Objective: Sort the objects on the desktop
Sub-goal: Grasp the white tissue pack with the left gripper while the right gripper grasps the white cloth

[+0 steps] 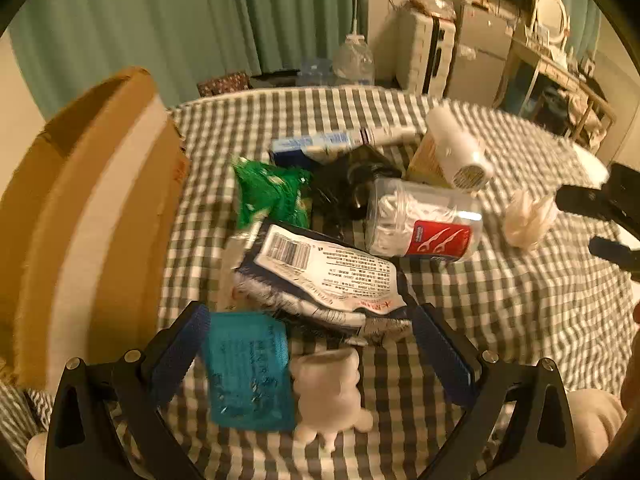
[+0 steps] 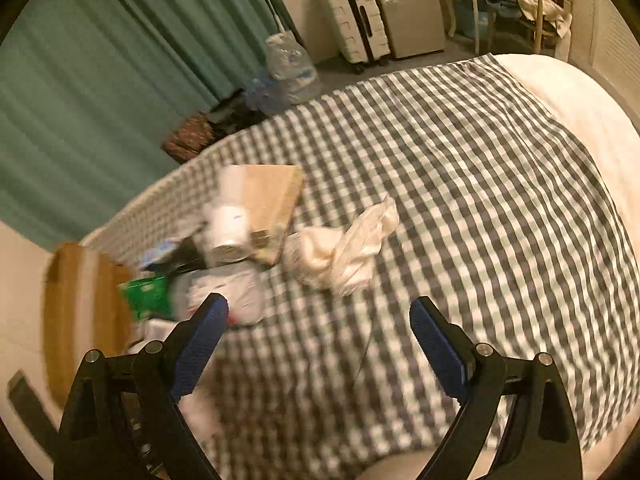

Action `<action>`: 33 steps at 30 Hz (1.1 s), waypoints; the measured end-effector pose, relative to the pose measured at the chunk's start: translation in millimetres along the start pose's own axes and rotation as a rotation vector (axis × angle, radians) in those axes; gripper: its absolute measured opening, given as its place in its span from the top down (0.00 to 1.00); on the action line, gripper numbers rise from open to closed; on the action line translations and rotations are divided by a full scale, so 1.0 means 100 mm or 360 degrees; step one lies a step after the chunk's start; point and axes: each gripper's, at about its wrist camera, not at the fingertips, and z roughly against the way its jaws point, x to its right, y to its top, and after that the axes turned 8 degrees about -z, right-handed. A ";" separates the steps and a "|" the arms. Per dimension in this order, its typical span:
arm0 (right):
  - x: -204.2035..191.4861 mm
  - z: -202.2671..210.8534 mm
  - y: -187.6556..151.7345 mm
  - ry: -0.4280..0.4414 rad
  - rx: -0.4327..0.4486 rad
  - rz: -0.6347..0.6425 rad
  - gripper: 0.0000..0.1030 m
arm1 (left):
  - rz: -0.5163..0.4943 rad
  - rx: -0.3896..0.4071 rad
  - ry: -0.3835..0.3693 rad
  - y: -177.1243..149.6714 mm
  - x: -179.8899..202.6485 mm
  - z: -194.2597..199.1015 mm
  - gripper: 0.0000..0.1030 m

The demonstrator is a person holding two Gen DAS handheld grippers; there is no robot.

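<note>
A pile lies on the checked cloth (image 1: 500, 300): a green packet (image 1: 272, 192), a clear floss-pick jar (image 1: 424, 220) with a red label, a white bottle (image 1: 460, 148) on a tan box (image 1: 424, 156), and a navy-and-white package (image 1: 324, 276). My left gripper (image 1: 310, 312) is open just above a blue packet (image 1: 248, 372) and a small white plush figure (image 1: 328, 392), touching neither. My right gripper (image 2: 318, 302) is open over bare cloth, short of a crumpled white cloth (image 2: 344, 252). Both views are motion-blurred.
A tall open cardboard box (image 1: 92, 220) stands at the left edge of the pile. A blue-and-white toothpaste carton (image 1: 320, 144) and a black item (image 1: 352, 184) lie behind. Off the bed are water bottles (image 2: 288, 64), a white suitcase (image 2: 356, 16) and green curtains (image 2: 100, 60).
</note>
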 end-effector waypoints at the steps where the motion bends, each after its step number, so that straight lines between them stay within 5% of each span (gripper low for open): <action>1: 0.00 -0.08 0.01 -0.0007 -0.0017 0.0000 0.10 | -0.0004 -0.0012 -0.0007 0.01 0.00 -0.04 0.00; 6: 0.01 -0.51 0.15 -0.0018 -0.0107 -0.0003 0.11 | 0.0003 -0.0095 -0.0069 0.06 0.04 -0.33 0.00; 10: 0.05 -0.67 0.13 -0.0012 -0.0170 0.0032 0.35 | 0.0021 -0.0132 -0.0107 0.06 -0.01 -0.50 0.02; 13: 0.09 -0.75 0.08 -0.0047 -0.0218 0.0064 0.65 | 0.0058 -0.0157 -0.0180 0.03 -0.10 -0.56 0.32; 17: 0.16 -0.70 0.03 -0.0071 -0.0172 0.0082 0.73 | 0.0155 -0.0144 -0.0311 -0.03 -0.31 -0.50 0.67; 20: 0.15 -0.65 -0.04 -0.0083 -0.0159 0.0125 0.80 | 0.0179 -0.0109 -0.0374 -0.07 -0.42 -0.39 0.83; 24: 0.16 -0.53 -0.15 -0.0054 -0.0151 0.0144 0.86 | 0.0081 -0.0010 -0.0308 -0.08 -0.39 -0.12 0.92; 33: 0.27 -0.01 -0.30 0.0106 -0.0078 0.0107 0.88 | -0.0031 0.0188 -0.0297 0.03 -0.39 0.46 0.93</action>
